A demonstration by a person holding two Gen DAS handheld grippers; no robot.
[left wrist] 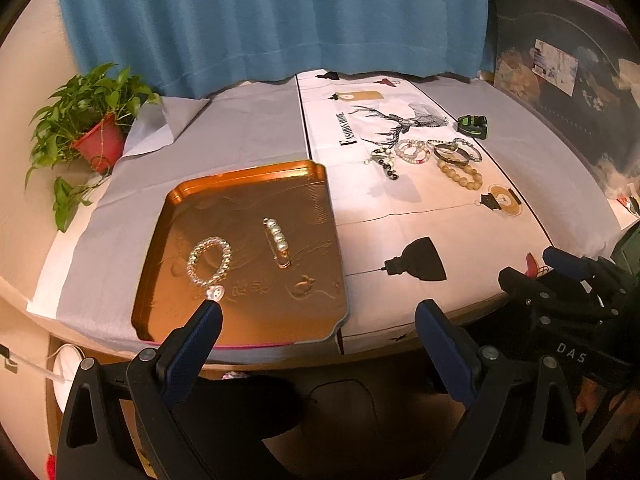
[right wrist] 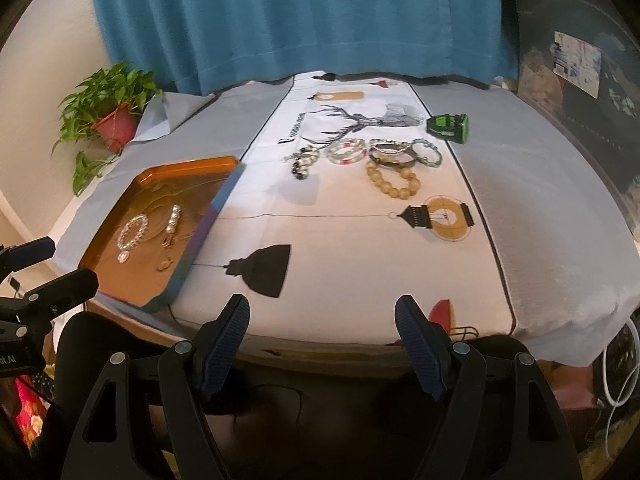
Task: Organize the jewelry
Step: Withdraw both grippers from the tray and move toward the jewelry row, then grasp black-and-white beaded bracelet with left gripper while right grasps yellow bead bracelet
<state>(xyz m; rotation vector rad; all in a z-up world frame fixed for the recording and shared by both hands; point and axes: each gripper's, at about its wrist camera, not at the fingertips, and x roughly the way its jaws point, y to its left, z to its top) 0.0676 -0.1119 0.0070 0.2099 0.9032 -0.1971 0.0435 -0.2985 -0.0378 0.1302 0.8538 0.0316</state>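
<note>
Jewelry: clear bead bracelet [left wrist: 209, 261] and pearl clip [left wrist: 277, 241] in orange tray [left wrist: 248, 172]; bracelet cluster [right wrist: 372, 158] awaits mid-table. Left gripper [left wrist: 318, 322] and right gripper [right wrist: 322, 318] wide, empty.

The table [right wrist: 540, 216] wears a grey cloth with a printed white runner [right wrist: 340, 240] down its middle. Ahead and left of the right claw sits an orange tray [right wrist: 208, 216]. Far ahead lie a cluster of bracelets [right wrist: 384, 160] and a green-black tape measure [right wrist: 448, 124].
</note>
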